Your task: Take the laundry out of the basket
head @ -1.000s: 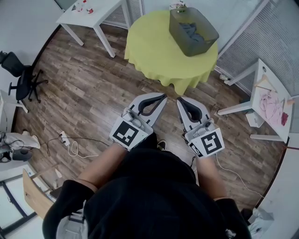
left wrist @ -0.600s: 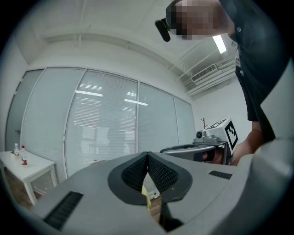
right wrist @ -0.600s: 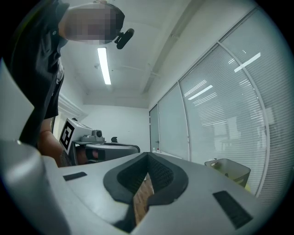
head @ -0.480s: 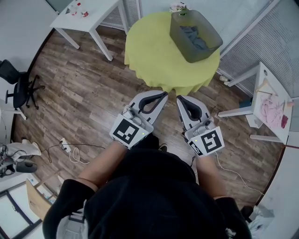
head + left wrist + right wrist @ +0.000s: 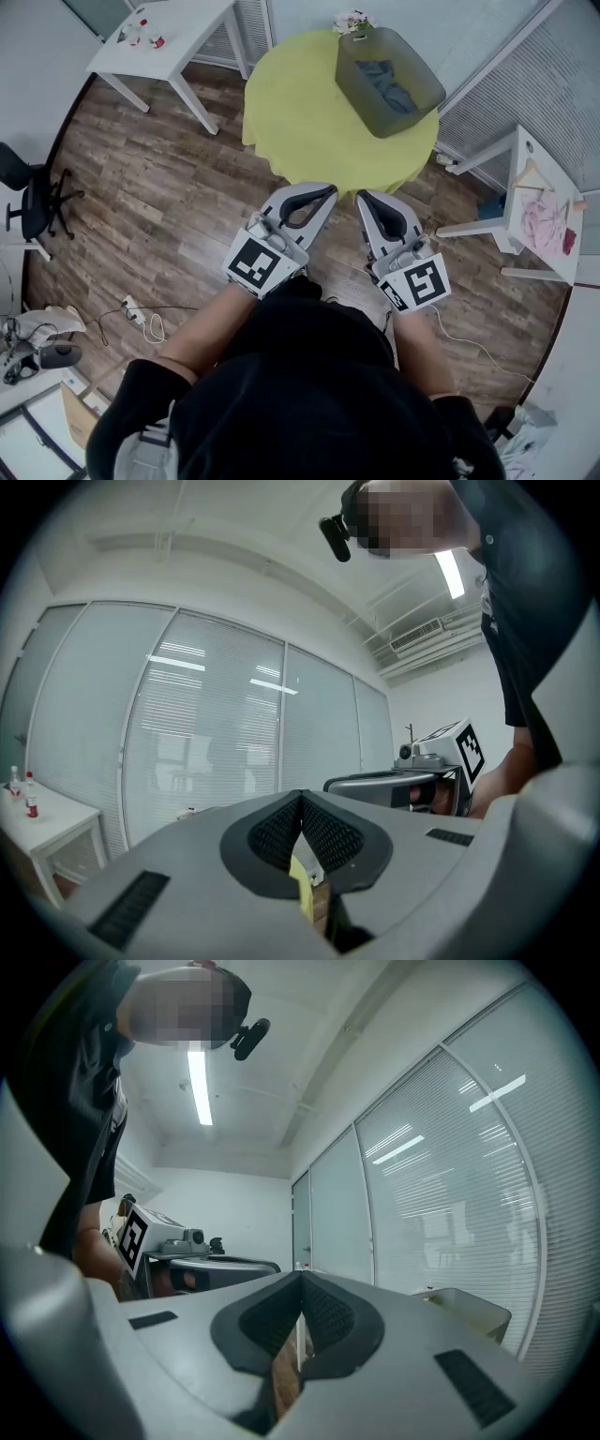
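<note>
A grey laundry basket (image 5: 387,67) holding blue-grey laundry (image 5: 388,80) stands at the far right of a round table with a yellow-green cloth (image 5: 309,122). In the head view my left gripper (image 5: 330,191) and right gripper (image 5: 360,197) are held side by side over the wood floor, just short of the table's near edge, both pointing at it. Both are shut with nothing in them. In the left gripper view the left gripper (image 5: 302,797) has its pads together; the right gripper (image 5: 301,1279) looks the same in its own view, with the basket (image 5: 466,1308) low at the right.
A white table (image 5: 169,42) with small bottles stands at the back left. A white stand (image 5: 534,202) with pink cloth is at the right. A black office chair (image 5: 28,192) is at the left, and cables (image 5: 145,314) lie on the floor. Window blinds line the far wall.
Both grippers and the person have moved toward the round table; the table and basket sit nearer in the head view. Both grippers stay shut.
</note>
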`<state>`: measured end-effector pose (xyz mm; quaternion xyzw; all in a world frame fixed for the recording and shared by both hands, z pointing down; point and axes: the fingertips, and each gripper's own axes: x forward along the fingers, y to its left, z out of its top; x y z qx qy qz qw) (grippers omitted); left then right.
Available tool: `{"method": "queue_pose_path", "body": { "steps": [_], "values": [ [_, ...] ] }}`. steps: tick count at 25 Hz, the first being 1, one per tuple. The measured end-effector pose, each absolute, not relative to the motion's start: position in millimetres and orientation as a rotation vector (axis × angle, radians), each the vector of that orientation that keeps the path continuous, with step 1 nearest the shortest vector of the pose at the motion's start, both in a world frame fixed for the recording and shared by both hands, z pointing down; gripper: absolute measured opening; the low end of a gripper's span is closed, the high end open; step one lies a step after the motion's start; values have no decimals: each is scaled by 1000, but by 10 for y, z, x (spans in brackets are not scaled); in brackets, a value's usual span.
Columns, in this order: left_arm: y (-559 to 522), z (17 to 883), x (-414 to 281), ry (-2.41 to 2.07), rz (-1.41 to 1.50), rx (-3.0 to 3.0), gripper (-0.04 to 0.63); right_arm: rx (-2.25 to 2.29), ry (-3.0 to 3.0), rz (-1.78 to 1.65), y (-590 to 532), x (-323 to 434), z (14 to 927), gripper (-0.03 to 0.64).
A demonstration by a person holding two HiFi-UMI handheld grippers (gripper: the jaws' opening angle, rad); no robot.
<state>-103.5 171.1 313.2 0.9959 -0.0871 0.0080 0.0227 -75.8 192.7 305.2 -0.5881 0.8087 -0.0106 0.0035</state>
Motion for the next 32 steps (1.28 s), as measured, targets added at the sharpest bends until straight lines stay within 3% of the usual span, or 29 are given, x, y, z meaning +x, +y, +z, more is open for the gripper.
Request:
{"method": "queue_pose_path", "body": {
  "steps": [17, 32],
  "values": [
    [1316, 3165, -688, -231, 8, 3091, 8, -1903, 2492, -31, 1537, -371, 3106, 21],
    [768, 3116, 251, -369, 40, 3091, 8, -1766, 2606, -30, 927, 566, 3082, 21]
  ]
}}
